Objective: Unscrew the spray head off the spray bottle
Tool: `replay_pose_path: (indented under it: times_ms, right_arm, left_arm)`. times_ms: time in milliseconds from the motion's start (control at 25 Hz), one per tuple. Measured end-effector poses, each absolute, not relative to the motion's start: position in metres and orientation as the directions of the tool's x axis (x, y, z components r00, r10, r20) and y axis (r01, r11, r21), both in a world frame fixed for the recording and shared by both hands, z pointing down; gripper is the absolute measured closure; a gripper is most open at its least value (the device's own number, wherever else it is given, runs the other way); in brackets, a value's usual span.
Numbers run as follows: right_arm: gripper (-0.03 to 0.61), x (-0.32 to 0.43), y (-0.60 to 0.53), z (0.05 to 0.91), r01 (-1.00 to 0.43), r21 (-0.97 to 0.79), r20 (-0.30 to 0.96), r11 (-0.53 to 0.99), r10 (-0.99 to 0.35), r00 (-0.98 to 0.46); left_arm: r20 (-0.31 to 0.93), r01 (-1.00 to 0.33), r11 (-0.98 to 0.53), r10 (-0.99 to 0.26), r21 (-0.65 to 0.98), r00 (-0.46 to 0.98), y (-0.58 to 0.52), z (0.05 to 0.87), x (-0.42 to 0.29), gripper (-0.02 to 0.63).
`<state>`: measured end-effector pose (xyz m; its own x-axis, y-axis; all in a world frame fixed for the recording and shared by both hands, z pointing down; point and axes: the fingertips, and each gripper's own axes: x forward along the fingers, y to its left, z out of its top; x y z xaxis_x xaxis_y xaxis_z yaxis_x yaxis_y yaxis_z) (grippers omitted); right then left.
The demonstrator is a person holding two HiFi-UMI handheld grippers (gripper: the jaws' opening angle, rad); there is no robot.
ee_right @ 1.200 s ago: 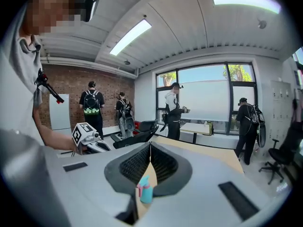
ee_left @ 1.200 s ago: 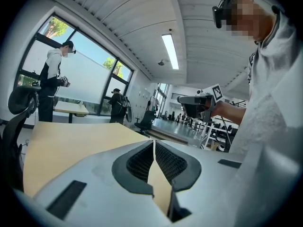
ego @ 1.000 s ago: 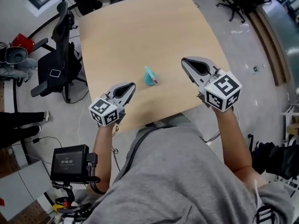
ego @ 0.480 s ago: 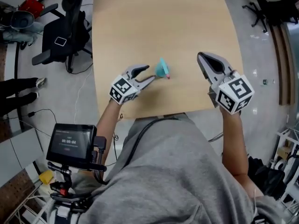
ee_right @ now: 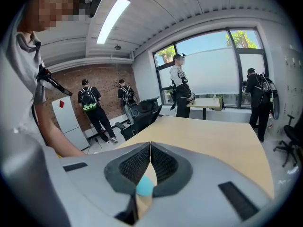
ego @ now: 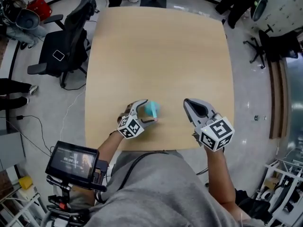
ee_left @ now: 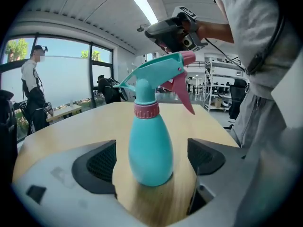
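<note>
Wooden table [ego: 156,51], near edge — left gripper [ego: 146,112] has dropped to the spray bottle [ee_left: 150,150].
Its jaws have just swung wide, straddling the upright bottle without touching it; right gripper [ego: 187,104] waits beside, jaws pressed together, empty — grip next.

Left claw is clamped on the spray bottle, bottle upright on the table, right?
Not clamped. The left claw has just been opening; its jaws stand wide either side of the upright spray bottle on the table, pads clear. The left gripper view shows it.
</note>
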<state>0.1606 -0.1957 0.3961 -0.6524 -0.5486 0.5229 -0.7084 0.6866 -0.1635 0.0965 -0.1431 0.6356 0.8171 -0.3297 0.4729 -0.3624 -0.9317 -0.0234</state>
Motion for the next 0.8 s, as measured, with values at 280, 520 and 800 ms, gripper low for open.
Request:
replay_pose_path:
  times_ms: [280,520,800]
  right_arm:
    - [0.572,0.163,-0.221,0.404,-0.656,-0.153,0.544,0.739,-0.491,-0.680]
    - [0.572,0.158,-0.232,0.417,-0.662,-0.175,0.560,0.728,-0.479,-0.676]
    - [0.572,0.147,-0.226,0.431,-0.635,-0.211,0.592,0.743,-0.420,-0.688]
  left_arm:
    - [0.457,-0.347,-0.933,-0.351,-0.097,0.817,-0.169,0.633,0.121,0.169]
    - [0.480,-0.282,-0.952,-0.304,-0.119,0.823,-0.177,0.644,0.120,0.169]
    - [0.486,-0.293,-0.952,-0.299,-0.090,0.821,-0.165,0.650,0.123,0.170]
